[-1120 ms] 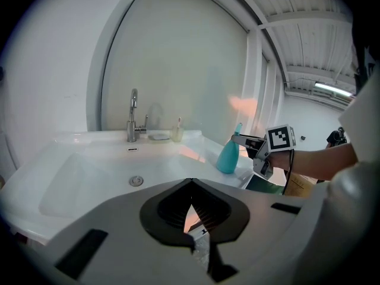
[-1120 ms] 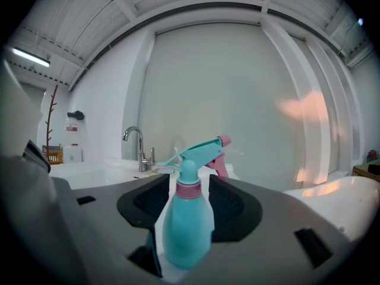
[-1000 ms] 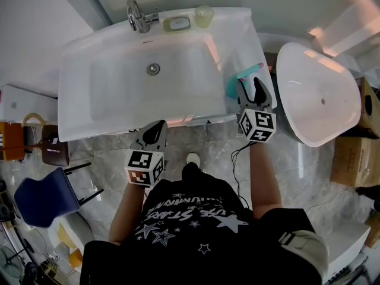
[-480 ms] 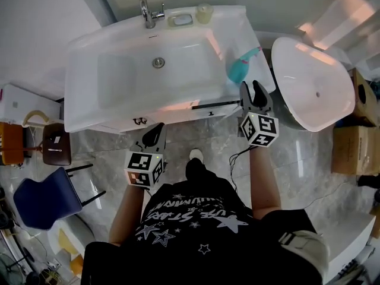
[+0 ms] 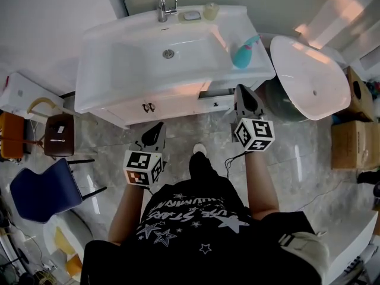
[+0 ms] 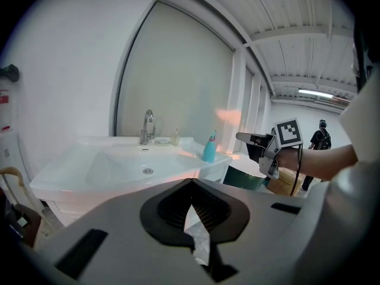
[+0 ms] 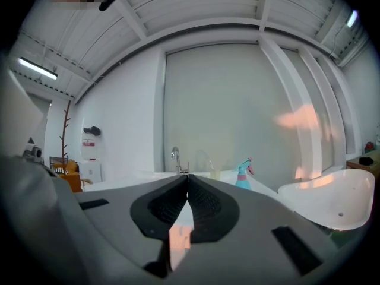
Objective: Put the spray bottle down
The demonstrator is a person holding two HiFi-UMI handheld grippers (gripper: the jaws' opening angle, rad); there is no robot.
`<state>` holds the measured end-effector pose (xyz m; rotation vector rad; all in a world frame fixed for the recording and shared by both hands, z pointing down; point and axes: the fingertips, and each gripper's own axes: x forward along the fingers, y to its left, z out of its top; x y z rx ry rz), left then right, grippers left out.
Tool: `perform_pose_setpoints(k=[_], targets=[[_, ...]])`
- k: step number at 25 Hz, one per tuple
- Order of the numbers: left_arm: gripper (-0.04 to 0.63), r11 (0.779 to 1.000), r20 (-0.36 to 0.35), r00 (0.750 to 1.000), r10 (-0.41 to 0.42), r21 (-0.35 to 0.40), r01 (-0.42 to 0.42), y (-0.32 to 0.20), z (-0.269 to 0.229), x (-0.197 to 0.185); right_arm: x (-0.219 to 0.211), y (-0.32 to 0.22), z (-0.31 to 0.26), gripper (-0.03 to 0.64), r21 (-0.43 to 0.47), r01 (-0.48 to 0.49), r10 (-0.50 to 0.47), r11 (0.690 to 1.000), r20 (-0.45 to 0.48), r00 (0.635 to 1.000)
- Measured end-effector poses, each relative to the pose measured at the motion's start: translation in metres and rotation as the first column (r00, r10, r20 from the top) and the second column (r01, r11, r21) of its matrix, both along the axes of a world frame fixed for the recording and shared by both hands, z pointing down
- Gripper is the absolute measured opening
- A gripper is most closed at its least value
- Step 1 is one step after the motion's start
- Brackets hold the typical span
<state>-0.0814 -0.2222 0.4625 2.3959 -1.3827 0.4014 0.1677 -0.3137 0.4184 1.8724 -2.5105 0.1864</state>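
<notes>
The teal spray bottle [image 5: 241, 55] with a pink trigger stands upright on the right end of the white sink counter [image 5: 95, 52]; it also shows in the left gripper view [image 6: 209, 150] and the right gripper view [image 7: 242, 176]. My right gripper [image 5: 243, 91] hangs well short of the counter's front edge, apart from the bottle, jaws shut with nothing between them [image 7: 187, 177]. It appears from the side in the left gripper view [image 6: 250, 139]. My left gripper [image 5: 157, 127] is lower left, over the floor, jaws together and empty [image 6: 191, 181].
A faucet [image 5: 164, 5], a soap dish and a small cup stand at the sink's back. A white oval tub [image 5: 309, 79] sits to the right, cardboard boxes [image 5: 350, 144] beyond it. A brown stool [image 5: 56, 138] and a blue chair [image 5: 38, 189] are at left.
Both grippers have drawn back from the sink toward the person. The right gripper's jaws, open beside the bottle a second ago, have closed empty; the bottle stays on the counter.
</notes>
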Motion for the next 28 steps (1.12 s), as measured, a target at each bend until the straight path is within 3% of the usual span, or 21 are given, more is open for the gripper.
perform_pose_setpoints(k=[6,15,28], targets=[[0.015,1.0,-0.016,1.0,0.004,-0.001,-0.004,0.062,0.003,-0.023,-0.039,0.067,-0.003,0.012,-0.006,0.044,-0.044,0.999,-0.079,0.996],[0.015,1.0,-0.034,0.999,0.003,-0.012,-0.004,0.145,0.009,-0.05,-0.07,0.161,0.002,0.012,-0.035,0.047,-0.049,0.998,-0.078,0.996],[0.015,0.995,-0.047,0.994,0.096,-0.005,-0.096,0.204,0.011,-0.037,-0.086,0.257,0.009,0.011,-0.073,0.046,-0.054,0.996,-0.109,0.993]])
